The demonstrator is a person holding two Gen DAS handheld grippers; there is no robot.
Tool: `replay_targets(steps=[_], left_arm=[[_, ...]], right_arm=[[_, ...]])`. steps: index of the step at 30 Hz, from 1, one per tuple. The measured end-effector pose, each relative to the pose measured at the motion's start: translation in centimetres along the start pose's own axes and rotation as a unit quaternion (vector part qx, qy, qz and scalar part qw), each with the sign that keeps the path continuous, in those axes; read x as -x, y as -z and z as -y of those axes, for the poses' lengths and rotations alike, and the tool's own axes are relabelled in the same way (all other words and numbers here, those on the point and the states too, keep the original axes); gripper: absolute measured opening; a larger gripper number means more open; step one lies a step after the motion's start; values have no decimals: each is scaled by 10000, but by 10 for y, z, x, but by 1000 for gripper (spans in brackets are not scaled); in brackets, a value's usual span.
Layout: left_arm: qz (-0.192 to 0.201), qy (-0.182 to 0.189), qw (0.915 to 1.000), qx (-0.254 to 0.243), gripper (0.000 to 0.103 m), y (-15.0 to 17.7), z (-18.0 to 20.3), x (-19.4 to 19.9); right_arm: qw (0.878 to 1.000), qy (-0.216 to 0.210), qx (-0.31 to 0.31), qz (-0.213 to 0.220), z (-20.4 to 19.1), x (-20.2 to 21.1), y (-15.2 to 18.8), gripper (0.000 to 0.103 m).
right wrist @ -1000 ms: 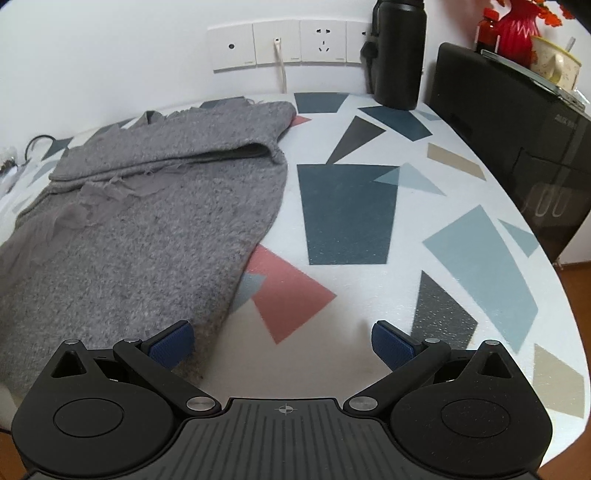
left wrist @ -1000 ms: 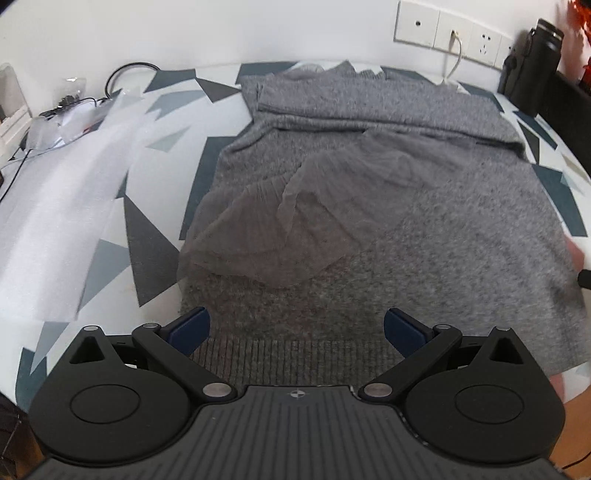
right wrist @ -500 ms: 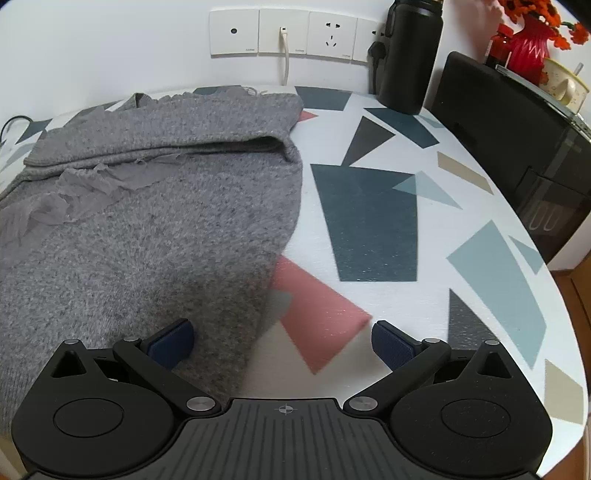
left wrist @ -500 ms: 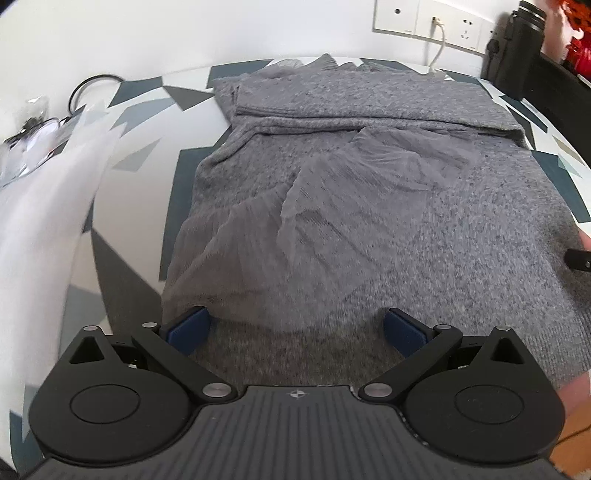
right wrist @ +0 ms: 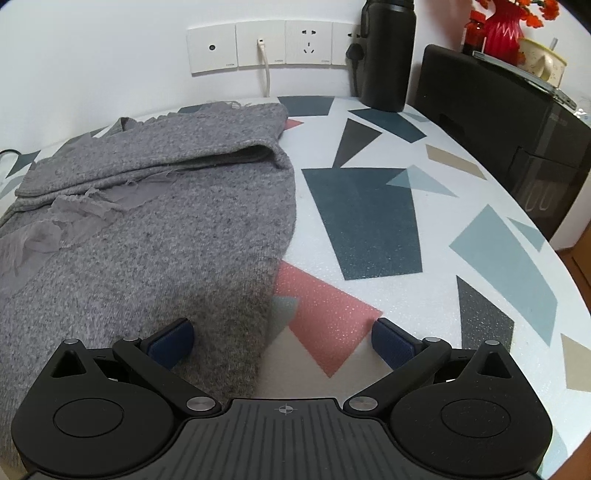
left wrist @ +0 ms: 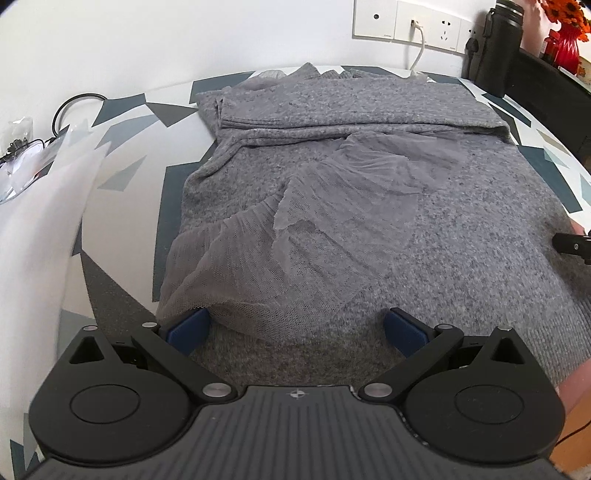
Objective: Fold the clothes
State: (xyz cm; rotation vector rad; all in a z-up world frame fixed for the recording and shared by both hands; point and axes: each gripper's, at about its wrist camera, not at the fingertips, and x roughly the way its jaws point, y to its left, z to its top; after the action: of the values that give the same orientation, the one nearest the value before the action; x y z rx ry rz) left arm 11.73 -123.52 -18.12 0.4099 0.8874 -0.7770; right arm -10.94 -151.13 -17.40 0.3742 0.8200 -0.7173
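Observation:
A grey knit sweater [left wrist: 461,236] lies spread on the patterned table, its far part folded over into a band [left wrist: 351,107]. A sheer grey mesh piece [left wrist: 295,236] lies crumpled on top of it. My left gripper [left wrist: 295,326] is open over the near left part of the sweater, its left pad at the mesh's edge. My right gripper [right wrist: 282,338] is open and straddles the sweater's right edge [right wrist: 273,266], with its left pad over the knit [right wrist: 147,258] and its right pad over bare table. The right gripper's tip shows at the right edge in the left wrist view [left wrist: 572,243].
A black bottle [right wrist: 388,55] and wall sockets with a white cable [right wrist: 266,70] stand at the back. A black appliance [right wrist: 509,122] bounds the right side, with a red vase [right wrist: 502,26] on it. White foam sheeting [left wrist: 40,206] and cables [left wrist: 70,107] lie at the left.
Both grippers have moved forward over the sweater. The left pad now reaches the mesh edge, and the right gripper now straddles the sweater's right edge. Both stay open.

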Motion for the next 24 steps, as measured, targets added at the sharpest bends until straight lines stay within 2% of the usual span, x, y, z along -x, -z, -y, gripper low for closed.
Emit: replay_targets(steps=[7,10,12,16,18,20,22,23,24], left_arm=[[-160,234,9992,-273,103,6,-9,9],[-54,127,9996,-258,103,14,-20,22],[-12,118,9999,-94,103,20,-32,29],[-144,292,9987,404,99,32,-56,36],[-181,311,9982,478,92,38,-59,38],[-199,259,9988,364,92,40,-54,39],[-203,206,9992,278,90,41,-48,40],[-182,191,9993,271,85,40,-46,40],[-153,201,9993,284,75,40,-45,42]], right_arm=[[9987,-167,111,-470,5,2,-7,102],[9980,-344,-18,-523,10,15,0,100],[9973,-495,-68,-541,12,25,8,88],[9952,-798,64,-571,7,43,25,78],[9932,-1003,242,-543,-1,50,30,51],[9907,-1204,349,-535,-7,54,32,33],[9899,-1280,336,-500,-10,56,31,24],[9900,-1291,326,-462,-10,57,30,16],[9905,-1275,311,-403,-8,59,27,12]])
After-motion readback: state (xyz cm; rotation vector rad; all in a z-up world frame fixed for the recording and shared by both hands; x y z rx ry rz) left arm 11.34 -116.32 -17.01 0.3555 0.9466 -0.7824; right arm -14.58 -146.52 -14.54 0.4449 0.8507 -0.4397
